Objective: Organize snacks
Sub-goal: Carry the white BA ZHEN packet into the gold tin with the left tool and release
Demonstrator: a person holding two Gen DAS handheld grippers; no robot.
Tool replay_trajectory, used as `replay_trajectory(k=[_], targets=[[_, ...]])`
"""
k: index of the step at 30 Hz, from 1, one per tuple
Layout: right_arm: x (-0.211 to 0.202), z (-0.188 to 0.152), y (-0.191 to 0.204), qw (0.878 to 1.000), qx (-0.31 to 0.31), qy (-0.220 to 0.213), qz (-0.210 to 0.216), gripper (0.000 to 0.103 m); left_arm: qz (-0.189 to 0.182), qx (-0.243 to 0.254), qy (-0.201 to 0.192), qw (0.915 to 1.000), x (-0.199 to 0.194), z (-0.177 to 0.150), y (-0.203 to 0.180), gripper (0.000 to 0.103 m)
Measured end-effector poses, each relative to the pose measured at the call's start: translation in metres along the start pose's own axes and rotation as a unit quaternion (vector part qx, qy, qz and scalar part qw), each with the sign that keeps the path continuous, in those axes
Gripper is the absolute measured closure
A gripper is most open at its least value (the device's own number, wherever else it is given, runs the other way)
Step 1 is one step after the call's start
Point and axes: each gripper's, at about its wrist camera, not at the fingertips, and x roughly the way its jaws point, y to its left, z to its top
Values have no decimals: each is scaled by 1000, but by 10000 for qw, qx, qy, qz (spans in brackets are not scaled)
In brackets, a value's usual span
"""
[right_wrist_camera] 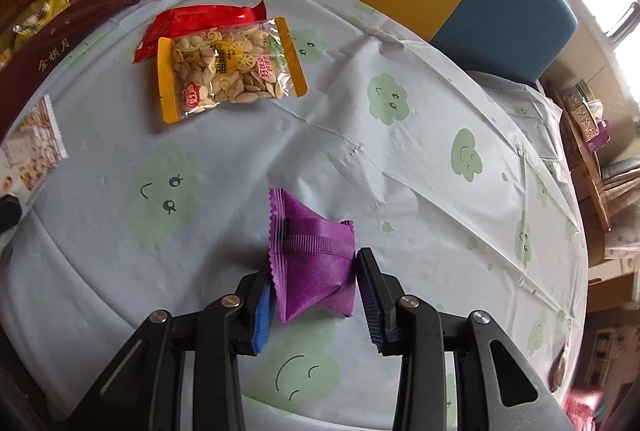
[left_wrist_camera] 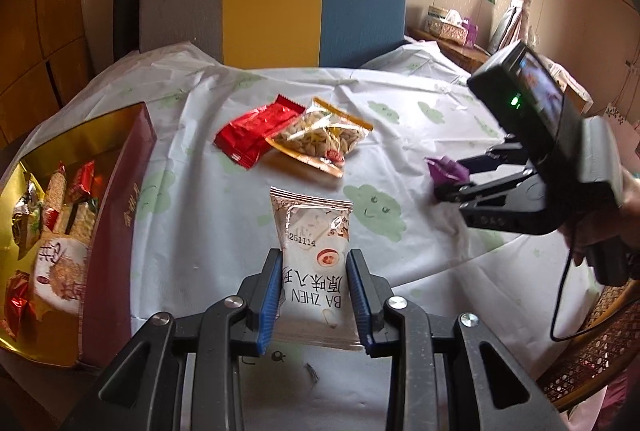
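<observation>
Left tool [left_wrist_camera: 312, 295] tilted down, clamped on white packet [left_wrist_camera: 312, 251], right tool [right_wrist_camera: 314, 291] gripping purple packet [right_wrist_camera: 312, 255]

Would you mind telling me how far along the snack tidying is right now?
Partly done. Several snacks already lie in the gift box. In hand: the left hand-held gripper is closed on a white packet, and the right hand-held gripper pinches a purple packet. Left on the tablecloth: a red packet with a seed packet lying partly over it.
</observation>
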Motion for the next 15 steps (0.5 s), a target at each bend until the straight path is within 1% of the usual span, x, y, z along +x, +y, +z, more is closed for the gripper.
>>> replay_trajectory(k=[8,15], targets=[[0,-1,2,10000,-75,-33,-52,66,18,-125,-205,9997,-23,7,11,71],[-2,-2,3,10000,-79,-39,-46,66,65,-371,-420,9984,-49,13,36,71]])
